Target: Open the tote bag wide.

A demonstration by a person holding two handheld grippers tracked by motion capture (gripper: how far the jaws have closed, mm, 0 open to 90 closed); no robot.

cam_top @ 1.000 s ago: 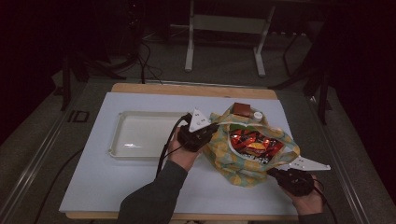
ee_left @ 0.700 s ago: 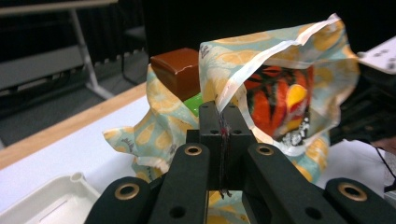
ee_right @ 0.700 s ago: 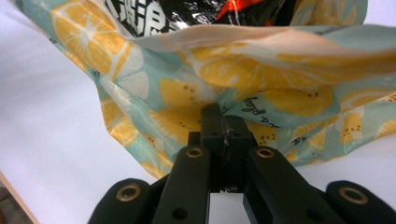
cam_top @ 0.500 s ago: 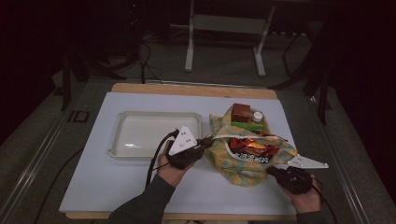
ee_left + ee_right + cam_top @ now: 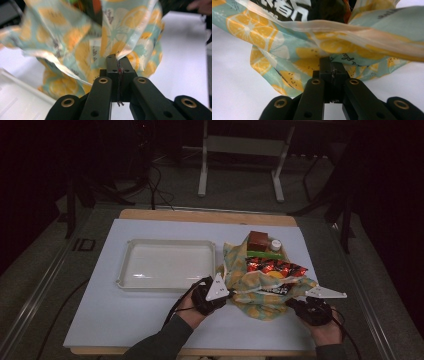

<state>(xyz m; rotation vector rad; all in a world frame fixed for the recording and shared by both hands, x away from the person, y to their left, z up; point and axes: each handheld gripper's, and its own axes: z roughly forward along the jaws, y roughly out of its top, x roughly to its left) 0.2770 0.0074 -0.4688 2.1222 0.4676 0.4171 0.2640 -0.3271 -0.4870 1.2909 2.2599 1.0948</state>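
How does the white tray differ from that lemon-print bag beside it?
The white tray is rigid, flat and holds nothing; the lemon-print bag is soft, crumpled and stuffed with snack packets. The tray lies untouched, while the bag's edges are pinched by the left gripper and the right gripper, both shut on it. The tray is plain; the bag is patterned. Both rest on the same pale table.

Left claw (image 5: 231, 296) jaws closed, low, pointing right; right claw (image 5: 291, 302) jaws closed, pointing left.
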